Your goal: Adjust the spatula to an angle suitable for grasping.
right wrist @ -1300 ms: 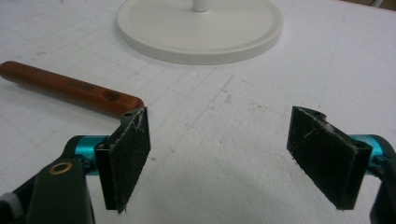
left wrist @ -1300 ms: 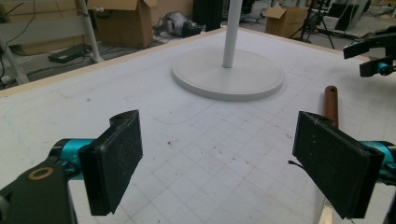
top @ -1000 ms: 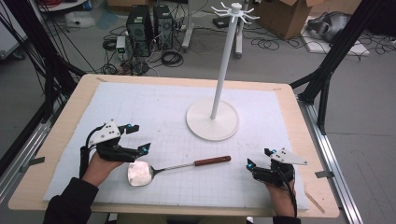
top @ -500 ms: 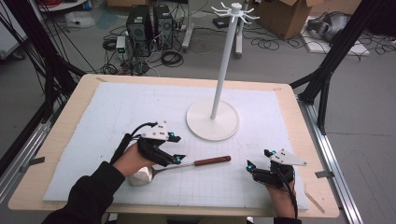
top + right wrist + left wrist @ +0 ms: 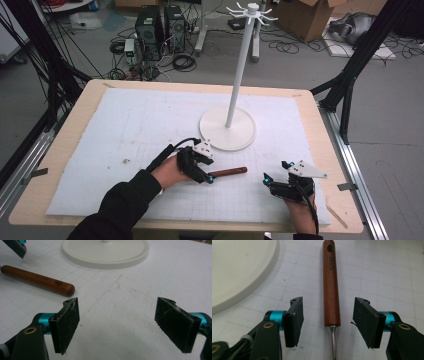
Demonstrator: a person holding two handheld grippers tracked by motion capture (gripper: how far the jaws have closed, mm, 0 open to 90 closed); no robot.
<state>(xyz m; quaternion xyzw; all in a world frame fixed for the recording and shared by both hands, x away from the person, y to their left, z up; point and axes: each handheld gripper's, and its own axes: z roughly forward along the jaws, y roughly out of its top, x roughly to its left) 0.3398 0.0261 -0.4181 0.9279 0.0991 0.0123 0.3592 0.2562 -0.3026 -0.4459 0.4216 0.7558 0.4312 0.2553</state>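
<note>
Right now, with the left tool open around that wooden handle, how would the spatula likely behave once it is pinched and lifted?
The wooden handle looks round and smooth, so it may roll or twist between the flat pads of the left tool. The thin metal shank suggests a stiff utensil, not floppy. Gripped at the handle's lower end, its far end would probably sag.

The left gripper (image 5: 209, 178) and the right gripper (image 5: 266, 179) are black, each with a grey three-cornered plate on top, a black cable trailing back over the hand, and small blue lights at the front. Seen close, their jaws are flat black rectangular pads, scuffed pale on the right gripper, each fixed by a small screw to a turquoise metal collar on black arms with brass-coloured rivets. The person wears black long sleeves (image 5: 120, 205).
</note>
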